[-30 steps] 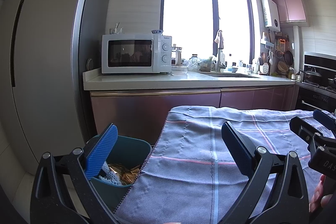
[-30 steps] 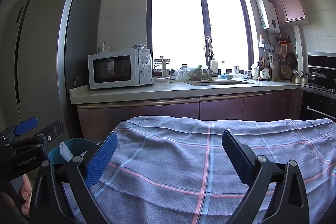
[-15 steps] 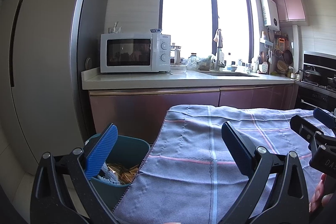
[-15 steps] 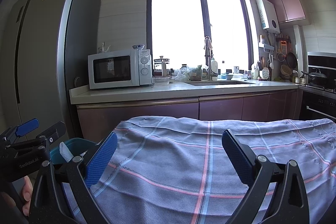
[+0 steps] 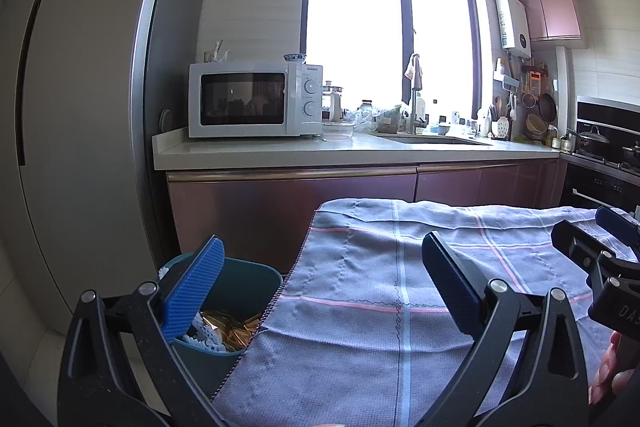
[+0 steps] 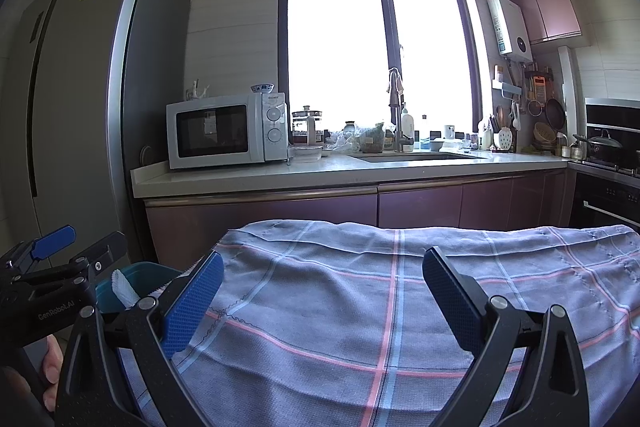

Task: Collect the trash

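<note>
A teal trash bin [image 5: 244,283] stands on the floor at the table's left edge; it holds gold wrappers [image 5: 224,323] and white foam pieces. It also shows in the right wrist view [image 6: 136,277], with a white scrap sticking up. My left gripper [image 5: 320,283] is open and empty, above the table's left edge beside the bin. My right gripper [image 6: 322,291] is open and empty, above the cloth. Each gripper shows at the edge of the other's view.
A grey-blue checked tablecloth [image 6: 380,291] covers the table. Behind it run a counter [image 5: 320,151] with a microwave [image 5: 256,99] and sink, a tall grey fridge [image 5: 80,107] at left, and a stove [image 6: 608,163] at right.
The left wrist view has shifted slightly; the bin and microwave sit a little lower and further left. Both grippers stay open and empty.
</note>
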Demonstrator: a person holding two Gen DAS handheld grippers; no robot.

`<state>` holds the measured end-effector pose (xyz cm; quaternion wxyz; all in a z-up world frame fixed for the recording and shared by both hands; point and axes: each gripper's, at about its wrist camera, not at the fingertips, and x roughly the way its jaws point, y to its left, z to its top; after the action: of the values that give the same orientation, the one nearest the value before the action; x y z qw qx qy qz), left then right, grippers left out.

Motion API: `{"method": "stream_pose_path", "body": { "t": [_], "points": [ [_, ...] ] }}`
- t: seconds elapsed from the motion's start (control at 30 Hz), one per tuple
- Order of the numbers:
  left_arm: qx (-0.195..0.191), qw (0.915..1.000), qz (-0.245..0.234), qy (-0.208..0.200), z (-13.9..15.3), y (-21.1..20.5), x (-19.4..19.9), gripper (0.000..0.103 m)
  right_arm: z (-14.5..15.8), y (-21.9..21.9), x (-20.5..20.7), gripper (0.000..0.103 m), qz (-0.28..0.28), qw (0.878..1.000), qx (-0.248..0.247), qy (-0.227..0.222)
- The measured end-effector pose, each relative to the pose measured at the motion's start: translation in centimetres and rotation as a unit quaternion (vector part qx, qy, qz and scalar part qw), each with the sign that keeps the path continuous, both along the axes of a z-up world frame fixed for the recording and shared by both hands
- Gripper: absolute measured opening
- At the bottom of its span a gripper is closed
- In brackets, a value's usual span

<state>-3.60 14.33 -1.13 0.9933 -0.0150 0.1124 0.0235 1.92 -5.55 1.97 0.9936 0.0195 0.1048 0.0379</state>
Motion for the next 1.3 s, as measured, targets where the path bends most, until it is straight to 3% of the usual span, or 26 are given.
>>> {"method": "stream_pose_path", "body": {
  "t": [1.3],
  "points": [
    [0.006,0.9999,-0.01,0.005,-0.2,-1.0,1.2,0.097,-0.2,-1.4,0.6,0.096,-0.007,1.0,0.007,0.005]
  ]
}}
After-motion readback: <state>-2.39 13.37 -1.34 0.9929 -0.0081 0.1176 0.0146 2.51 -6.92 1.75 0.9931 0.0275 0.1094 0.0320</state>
